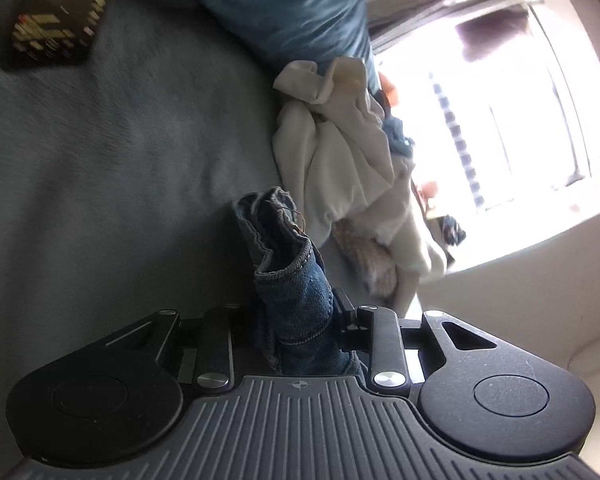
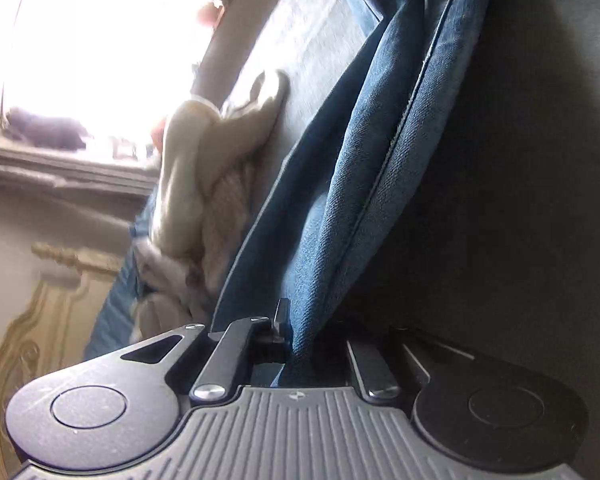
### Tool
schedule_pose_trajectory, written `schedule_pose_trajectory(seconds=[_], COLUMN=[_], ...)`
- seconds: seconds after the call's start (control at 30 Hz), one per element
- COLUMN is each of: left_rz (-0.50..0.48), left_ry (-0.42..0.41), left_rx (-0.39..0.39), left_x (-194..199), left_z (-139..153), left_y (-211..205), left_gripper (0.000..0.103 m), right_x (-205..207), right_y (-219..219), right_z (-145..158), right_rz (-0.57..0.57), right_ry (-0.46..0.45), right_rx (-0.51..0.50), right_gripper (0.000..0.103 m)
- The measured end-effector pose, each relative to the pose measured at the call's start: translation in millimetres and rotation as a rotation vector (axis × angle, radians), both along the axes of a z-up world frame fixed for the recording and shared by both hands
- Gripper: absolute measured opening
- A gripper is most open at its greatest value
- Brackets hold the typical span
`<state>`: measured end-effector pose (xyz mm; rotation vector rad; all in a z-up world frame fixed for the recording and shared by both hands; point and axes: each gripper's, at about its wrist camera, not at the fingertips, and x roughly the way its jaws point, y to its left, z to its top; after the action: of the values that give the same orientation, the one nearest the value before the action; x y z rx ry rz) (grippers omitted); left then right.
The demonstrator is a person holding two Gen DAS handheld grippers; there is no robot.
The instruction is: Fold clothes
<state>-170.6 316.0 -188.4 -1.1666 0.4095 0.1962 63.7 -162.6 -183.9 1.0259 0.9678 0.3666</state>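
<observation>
both clamped tight on blue jeans (image 1: 290,280): left gripper (image 1: 296,320), right gripper (image 2: 300,340); cream clothes (image 1: 340,152) heaped far right.

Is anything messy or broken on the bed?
Nothing looks broken. The one untidy spot is a crumpled pile of pale clothes heaped unfolded at the bed's edge near the window. The jeans have a frayed hem with a loose thread, gripped by the left tool.

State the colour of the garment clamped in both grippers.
Blue denim jeans, clearest in the right wrist view.
</observation>
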Motion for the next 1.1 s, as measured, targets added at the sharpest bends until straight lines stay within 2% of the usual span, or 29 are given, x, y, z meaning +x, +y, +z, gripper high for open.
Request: schedule_pose_trajectory(seconds=[0.13,0.2,0.27,0.33,0.37,0.4,0.43,0.5,0.6,0.63,0.7,0.77,0.83,0.9,0.97,1.0,1.1], left_rz=[-0.054,-0.078,-0.116,-0.137,-0.132,-0.152,-0.172,-0.195,-0.221,-0.228,-0.233,-0.275,-0.320,-0.329,-0.332,-0.340,-0.359], left_ry=[0.058,0.104,0.165,0.218,0.203,0.194,0.184,0.158,0.120,0.107,0.094,0.092,0.105,0.119,0.120,0.115,0.107], left_rx=[0.045,0.070,0.008,-0.059,-0.073,-0.041,-0.009,0.134,0.340,0.408,0.494,0.541,0.589,0.626,0.646,0.649,0.642], left_x=[-52,-67,-77,-86,-91,-94,-97,-107,-112,-110,-96,-75,-55,-42,-35,-31,-24], left_z=[4,-5,-26,-45,-46,-40,-34,-14,14,21,27,27,24,17,13,12,8], left_y=[4,2,4,9,13,16,19,22,25,25,26,26,23,19,15,15,15], left_gripper=[0.027,0.027,0.029,0.032,0.034,0.037,0.039,0.048,0.057,0.062,0.069,0.069,0.069,0.067,0.058,0.054,0.054], right_x=[-33,-37,-37,-35,-35,-34,-33,-33,-41,-43,-46,-53,-60,-70,-82,-90,-99], right_y=[-3,-2,-8,-18,-22,-27,-31,-41,-46,-36,-15,21,65,107,145,153,181], right_z=[0,-5,-4,0,3,5,7,15,47,61,87,106,113,105,96,90,74], right_rz=[0.135,0.189,0.206,0.205,0.205,0.204,0.204,0.204,0.255,0.306,0.405,0.523,0.652,0.797,0.940,1.000,1.116], right_ry=[0.112,0.173,0.218,0.255,0.273,0.291,0.310,0.328,0.213,0.134,-0.024,-0.196,-0.358,-0.480,-0.600,-0.653,-0.804], right_rx=[-0.049,-0.050,-0.072,-0.103,-0.119,-0.135,-0.151,-0.181,-0.226,-0.261,-0.329,-0.423,-0.559,-0.715,-0.863,-0.912,-1.017], right_gripper=[0.006,0.007,0.011,0.027,0.028,0.032,0.042,0.051,0.051,0.051,0.051,0.052,0.056,0.063,0.063,0.063,0.064])
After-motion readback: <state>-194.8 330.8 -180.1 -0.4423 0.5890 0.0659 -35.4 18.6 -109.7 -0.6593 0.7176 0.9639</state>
